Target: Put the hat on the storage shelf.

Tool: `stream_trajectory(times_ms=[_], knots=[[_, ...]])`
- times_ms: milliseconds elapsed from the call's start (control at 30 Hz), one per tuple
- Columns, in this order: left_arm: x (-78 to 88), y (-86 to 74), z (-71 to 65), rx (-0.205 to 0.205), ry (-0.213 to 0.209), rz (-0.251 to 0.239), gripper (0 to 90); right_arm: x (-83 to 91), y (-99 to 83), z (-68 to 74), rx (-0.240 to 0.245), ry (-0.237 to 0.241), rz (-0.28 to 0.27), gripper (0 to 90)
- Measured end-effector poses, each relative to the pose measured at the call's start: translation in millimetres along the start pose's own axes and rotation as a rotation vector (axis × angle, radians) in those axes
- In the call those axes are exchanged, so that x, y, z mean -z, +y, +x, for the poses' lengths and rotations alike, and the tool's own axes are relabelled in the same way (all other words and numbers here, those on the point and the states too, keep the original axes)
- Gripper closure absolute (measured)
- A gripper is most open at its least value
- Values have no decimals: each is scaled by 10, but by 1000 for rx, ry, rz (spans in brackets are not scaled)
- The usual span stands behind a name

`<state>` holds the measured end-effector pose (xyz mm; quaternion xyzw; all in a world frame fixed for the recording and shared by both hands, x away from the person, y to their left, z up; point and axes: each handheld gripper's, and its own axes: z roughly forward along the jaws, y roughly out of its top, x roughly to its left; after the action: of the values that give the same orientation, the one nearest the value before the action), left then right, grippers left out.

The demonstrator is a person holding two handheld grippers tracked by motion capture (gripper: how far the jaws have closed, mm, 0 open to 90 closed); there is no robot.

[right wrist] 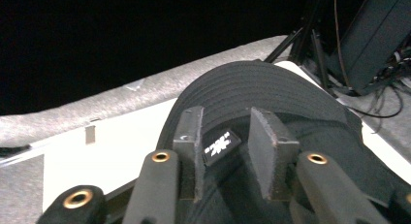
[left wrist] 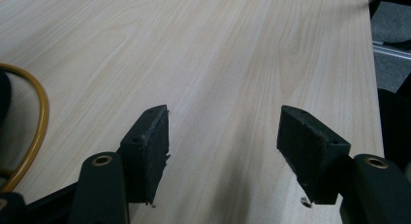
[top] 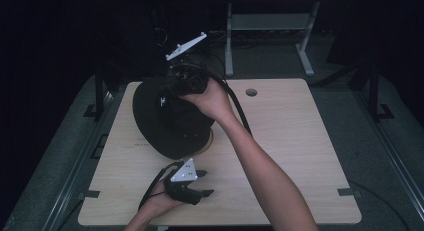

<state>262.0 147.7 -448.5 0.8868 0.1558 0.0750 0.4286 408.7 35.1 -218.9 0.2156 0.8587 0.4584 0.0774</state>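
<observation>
A black hat [top: 170, 121] sat toward the far left part of the light wooden counter [top: 290, 141], tilted up off the surface, with a yellowish ring [top: 212, 140] showing just under its near right edge. The right hand [top: 210, 98] reached across from the right and held the right gripper [top: 187, 81] at the hat's far upper side, its grey three-cornered plate [top: 186, 46] tipped up above it. In the right gripper view the jaws of the right gripper [right wrist: 225, 151] stood close together, pinching a fold of the black hat [right wrist: 257, 93] fabric that carried a small white-on-black label [right wrist: 220, 147]; the stitched brim curved beyond them. Nearer the person, the left hand [top: 160, 198] held the left gripper [top: 202, 183] low over the counter, just in front of the hat and apart from it. In the left gripper view its jaws were spread wide with bare wood between them, and the yellowish ring [left wrist: 36, 127] curved at the left edge.
</observation>
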Motion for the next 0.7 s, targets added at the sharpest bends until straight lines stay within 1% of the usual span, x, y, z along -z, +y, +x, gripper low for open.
stream_trajectory(times_ms=[100, 133, 167, 200, 233, 300, 333, 433, 600, 700], knots=[[18, -6, 14, 8, 8, -4, 356, 79, -92, -81, -23, 5, -26, 600], [30, -12, 21, 14, 15, 2, 352, 148, -151, -142, -61, 14, -53, 570], [37, -15, 27, 13, 17, 1, 352, 172, -173, -162, -64, 14, -66, 569], [37, -15, 27, 13, 17, 1, 352, 172, -173, -162, -64, 14, -66, 569], [42, -19, 31, 17, 22, -1, 352, 231, -231, -204, -76, 20, -98, 553], [61, -25, 38, 34, 30, -13, 351, 278, -280, -233, -76, 4, -110, 542], [61, -25, 38, 34, 30, -13, 351, 278, -280, -233, -76, 4, -110, 542], [74, -30, 57, 38, 41, -14, 347, 362, -364, -275, -78, -3, -127, 535], [74, -31, 57, 30, 46, -12, 343, 415, -445, -318, -83, -5, -121, 516], [69, -32, 59, 31, 47, -14, 341, 488, -523, -371, -95, -10, -130, 488]])
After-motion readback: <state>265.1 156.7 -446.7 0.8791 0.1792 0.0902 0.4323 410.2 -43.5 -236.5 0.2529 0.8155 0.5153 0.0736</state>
